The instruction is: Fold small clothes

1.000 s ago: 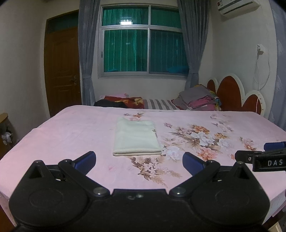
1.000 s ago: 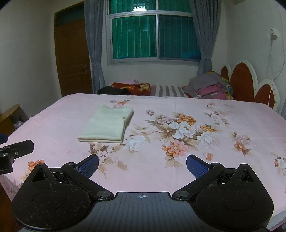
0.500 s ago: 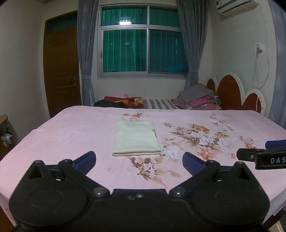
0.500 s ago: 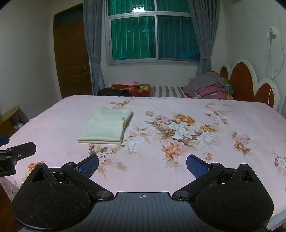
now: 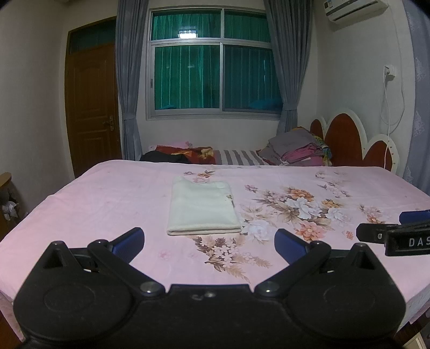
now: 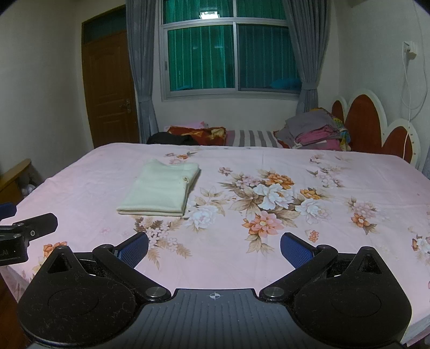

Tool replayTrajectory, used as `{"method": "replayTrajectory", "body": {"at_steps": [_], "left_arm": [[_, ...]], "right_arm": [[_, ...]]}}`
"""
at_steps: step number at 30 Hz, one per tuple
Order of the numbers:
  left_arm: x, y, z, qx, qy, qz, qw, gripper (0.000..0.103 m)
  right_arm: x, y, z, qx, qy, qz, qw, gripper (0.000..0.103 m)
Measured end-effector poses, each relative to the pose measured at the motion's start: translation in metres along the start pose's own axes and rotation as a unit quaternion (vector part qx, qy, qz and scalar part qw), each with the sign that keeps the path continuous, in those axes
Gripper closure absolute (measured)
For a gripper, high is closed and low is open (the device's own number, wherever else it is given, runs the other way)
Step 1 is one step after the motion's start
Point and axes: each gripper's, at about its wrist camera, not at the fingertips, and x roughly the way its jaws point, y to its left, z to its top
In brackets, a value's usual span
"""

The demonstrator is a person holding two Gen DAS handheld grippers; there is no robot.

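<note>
A: Left gripper (image 5: 209,243) level at the near edge of the bed (image 5: 107,193), blue pads spread wide, nothing between them. Right gripper (image 6: 214,248) same pose, fingers wide apart, empty.

B: Garment?

A: Cream folded garment (image 5: 203,206), flat rectangle on the bed, toward the left side, mid-depth. Well apart from both grippers. Lies just left of the printed flower cluster (image 6: 268,198).

B: View differences?

A: Left view catches the right gripper poking in at the right edge, "DAS" lettering on it. Also shows the air conditioner (image 5: 352,10) top right. Right view catches the left gripper at its left edge, and shows the garment's stacked layers along its right side more clearly.

B: Surroundings?

A: Pile of folded clothes (image 6: 317,128) at the far right corner beside the red headboard (image 6: 376,126). Striped pillow (image 5: 239,157) and dark bundle along the far edge. Window with green curtain (image 5: 215,72), grey drapes, brown door (image 5: 92,107) on the left. White cable down the right wall.

B: Anything blocking?

A: Only each gripper's own black body covering the near edge of the bed.
</note>
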Motion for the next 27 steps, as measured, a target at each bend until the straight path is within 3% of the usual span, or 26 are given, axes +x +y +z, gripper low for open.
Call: {"method": "replayTrajectory", "body": {"at_steps": [27], "left_arm": [[0.003,0.0055,0.0003,0.001,-0.012,0.011,0.9999,0.0]], "right_arm": [[-0.0033,0.0036,0.0042,-0.001,-0.001,0.004,1.0,0.0]]}}
